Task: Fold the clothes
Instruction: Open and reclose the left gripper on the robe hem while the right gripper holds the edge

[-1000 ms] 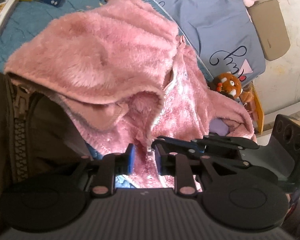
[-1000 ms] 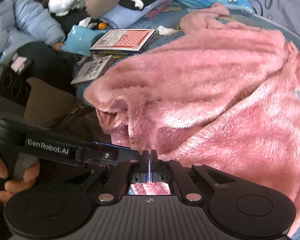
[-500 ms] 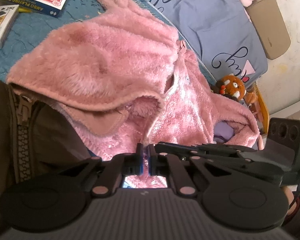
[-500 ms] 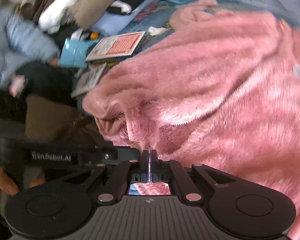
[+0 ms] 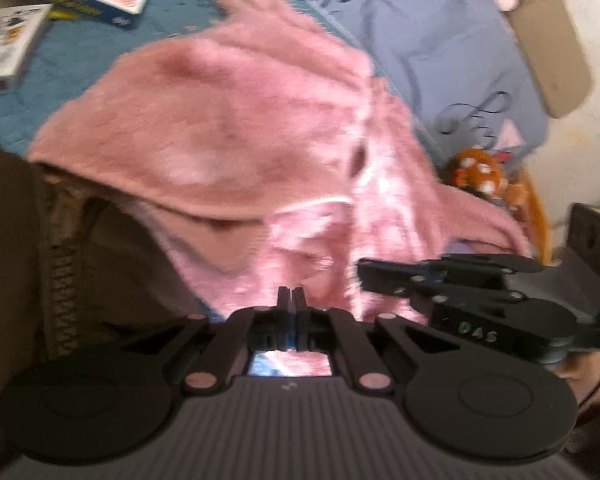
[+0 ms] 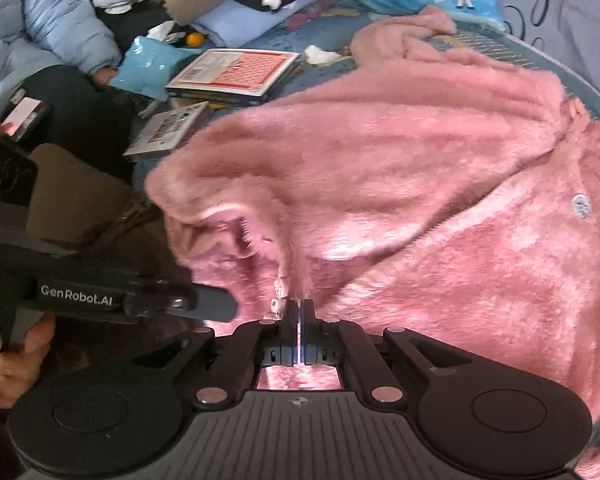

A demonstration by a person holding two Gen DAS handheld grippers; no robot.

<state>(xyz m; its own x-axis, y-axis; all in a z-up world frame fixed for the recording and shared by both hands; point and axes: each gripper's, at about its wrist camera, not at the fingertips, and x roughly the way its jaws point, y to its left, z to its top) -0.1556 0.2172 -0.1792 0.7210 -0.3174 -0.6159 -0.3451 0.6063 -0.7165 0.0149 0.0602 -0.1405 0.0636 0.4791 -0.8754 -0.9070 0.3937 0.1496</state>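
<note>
So far my left claw and my right claw are each pinched tight on the near hem of the fluffy pink fleece jacket, which lies spread on the blue bedspread; no fold made yet.

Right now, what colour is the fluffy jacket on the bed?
Pink; the fluffy jacket shows best in the right wrist view.
</note>
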